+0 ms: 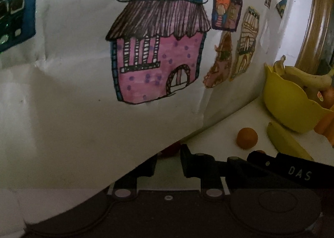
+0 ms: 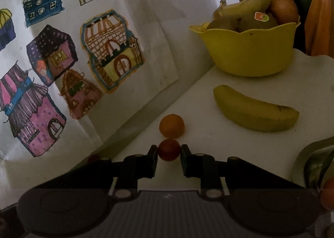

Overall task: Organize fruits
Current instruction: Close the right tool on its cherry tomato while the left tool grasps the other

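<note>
In the right wrist view my right gripper (image 2: 168, 150) is shut on a small red fruit (image 2: 168, 149) just above the white counter. A small orange fruit (image 2: 171, 126) lies right behind it. A loose banana (image 2: 254, 109) lies to the right. A yellow bowl (image 2: 248, 50) at the back holds a banana (image 2: 248, 6) and other fruit. In the left wrist view my left gripper (image 1: 167, 154) is close to the wall, partly hidden by paper, with a red fruit (image 1: 170, 150) between its fingers. The orange fruit (image 1: 247, 138), banana (image 1: 286, 144) and bowl (image 1: 290, 102) sit to its right.
A wall covered with paper sheets of drawn houses (image 2: 112, 50) runs along the left of the counter; it also shows in the left wrist view (image 1: 156, 50). A metal sink (image 2: 313, 162) is at the right. The other gripper's black arm (image 1: 292, 172) crosses the lower right.
</note>
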Demonstrator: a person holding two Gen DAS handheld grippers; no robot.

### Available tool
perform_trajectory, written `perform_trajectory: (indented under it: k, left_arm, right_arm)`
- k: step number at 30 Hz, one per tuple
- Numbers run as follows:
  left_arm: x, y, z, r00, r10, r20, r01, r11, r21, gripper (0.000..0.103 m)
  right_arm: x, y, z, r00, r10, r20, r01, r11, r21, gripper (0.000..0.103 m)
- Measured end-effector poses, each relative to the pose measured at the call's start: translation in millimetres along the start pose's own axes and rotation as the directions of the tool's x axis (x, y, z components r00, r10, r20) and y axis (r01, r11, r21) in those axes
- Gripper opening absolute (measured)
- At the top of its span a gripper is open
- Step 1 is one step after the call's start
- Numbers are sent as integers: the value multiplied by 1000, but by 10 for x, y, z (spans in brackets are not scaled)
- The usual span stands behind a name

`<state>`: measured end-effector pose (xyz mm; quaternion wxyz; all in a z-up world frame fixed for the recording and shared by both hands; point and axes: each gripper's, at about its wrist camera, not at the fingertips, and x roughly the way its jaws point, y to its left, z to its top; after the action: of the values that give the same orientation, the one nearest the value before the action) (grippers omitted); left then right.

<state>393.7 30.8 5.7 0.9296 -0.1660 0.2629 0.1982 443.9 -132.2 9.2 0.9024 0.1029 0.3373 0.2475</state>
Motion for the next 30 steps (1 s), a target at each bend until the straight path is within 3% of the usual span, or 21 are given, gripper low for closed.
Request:
perform_trajectory:
  k: [9, 30]
  left_arm:
    - [-87, 37, -40, 997, -74, 13, 74, 997, -2, 24]
    - [-281, 173, -53, 964, -261, 60, 264, 963, -52, 24]
  right_arm:
    - [60, 39, 2, 1000, -8, -15, 8, 1000, -18, 27]
    - [-134, 224, 37, 996, -73, 52, 78, 991, -108, 27]
